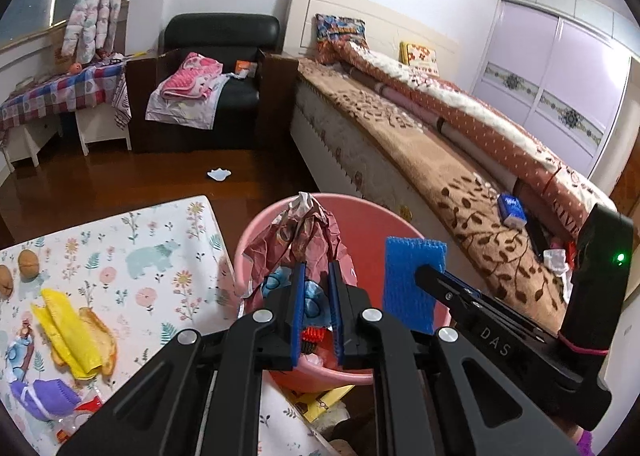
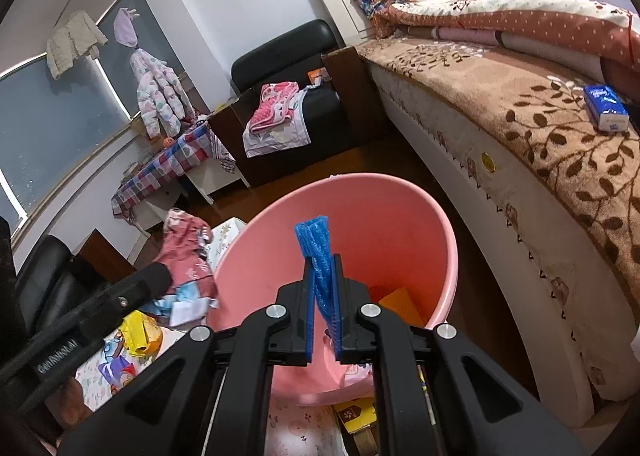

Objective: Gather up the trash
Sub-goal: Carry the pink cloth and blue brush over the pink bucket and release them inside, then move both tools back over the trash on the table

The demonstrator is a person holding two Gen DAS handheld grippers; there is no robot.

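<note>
A bed [image 2: 552, 128] runs along the right, and beside it on the floor stands a pink bucket [image 2: 400, 224] next to a floral mat [image 1: 120, 248] strewn with yellow peel [image 1: 72, 328] and two walnuts [image 1: 28, 264]. Above the bucket's mouth the right gripper [image 2: 323, 288] is clamped on a strip of blue foam [image 2: 316, 252], while the left gripper [image 1: 316, 288] is pinched on a crumpled reddish wrapper [image 1: 304, 232] over the bucket's near rim.

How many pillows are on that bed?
2, both propped against the headboard: a blue patterned pillow at the near corner, and a yellow flowered pillow further along. The quilt could hide more.
</note>
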